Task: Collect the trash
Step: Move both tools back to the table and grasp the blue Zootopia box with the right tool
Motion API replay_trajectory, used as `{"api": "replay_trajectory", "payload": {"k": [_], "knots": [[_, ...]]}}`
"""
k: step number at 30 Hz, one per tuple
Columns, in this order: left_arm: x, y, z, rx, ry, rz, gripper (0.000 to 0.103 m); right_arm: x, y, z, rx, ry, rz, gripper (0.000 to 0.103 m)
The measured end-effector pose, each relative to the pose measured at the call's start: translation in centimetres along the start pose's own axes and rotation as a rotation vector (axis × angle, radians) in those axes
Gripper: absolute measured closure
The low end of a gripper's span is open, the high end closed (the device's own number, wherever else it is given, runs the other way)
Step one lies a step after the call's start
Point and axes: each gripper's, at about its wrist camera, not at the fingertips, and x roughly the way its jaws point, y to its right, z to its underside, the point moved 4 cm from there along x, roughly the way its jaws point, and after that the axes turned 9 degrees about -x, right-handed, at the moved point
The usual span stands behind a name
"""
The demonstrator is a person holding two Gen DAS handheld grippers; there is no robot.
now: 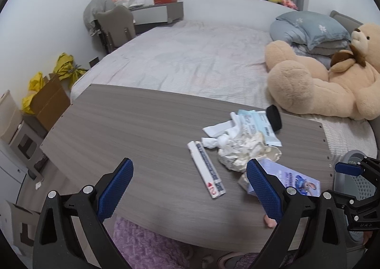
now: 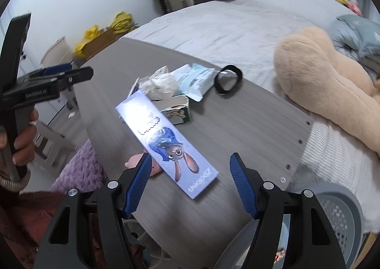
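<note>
The right gripper (image 2: 191, 186) hangs over the near edge of a grey wooden board (image 2: 237, 126) with its blue-padded jaws spread wide and nothing between the pads. Just ahead of it lies a long lilac box (image 2: 166, 143) printed with a cartoon rabbit, flat on the board, its near end between the two fingers but not touched by them. The left gripper (image 1: 187, 188) is likewise released, its jaws apart above bare board. Beyond it lies a narrow white box (image 1: 206, 169), and beside that a crumpled wad of white paper (image 1: 239, 150), touching a pale blue packet (image 1: 261, 126). A black band (image 2: 228, 79) lies at the far edge by the packet. The board rests on a bed (image 1: 190, 55), where a tan teddy bear (image 1: 320, 79) sprawls. A grey perforated basket (image 2: 339, 216) stands beside the board's near right corner.
</note>
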Motion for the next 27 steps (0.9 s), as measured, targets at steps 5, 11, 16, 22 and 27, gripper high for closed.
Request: {"api": "replay_trajectory", "payload": {"k": [5, 11, 16, 22, 27], "knots": [[0.1, -1.6, -0.5, -0.030, -0.001, -0.045, 0.009, 1.6, -0.7, -0.6, -0.084, -0.027, -0.051, 0.038], [0.2, -2.6, -0.9, -0.052, 0.004, -0.081, 0.009, 3.4, -1.8, -0.9, -0.188, -0.074, -0.101, 0.038], [0.5, -2.9, -1.0, -0.056, -0.004, -0.098, 0.009, 5.2, -2.0, -1.0, -0.230, -0.111, -0.112, 0.038], [0.6, -3.0, -1.1, -0.057, -0.005, -0.103, 0.009, 6.5, -2.0, -1.0, -0.241, -0.128, -0.132, 0.038], [0.8, -2.9, -1.1, -0.056, -0.008, -0.102, 0.009, 6.9, -1.8, -1.4, -0.238, -0.121, -0.155, 0.039]]}}
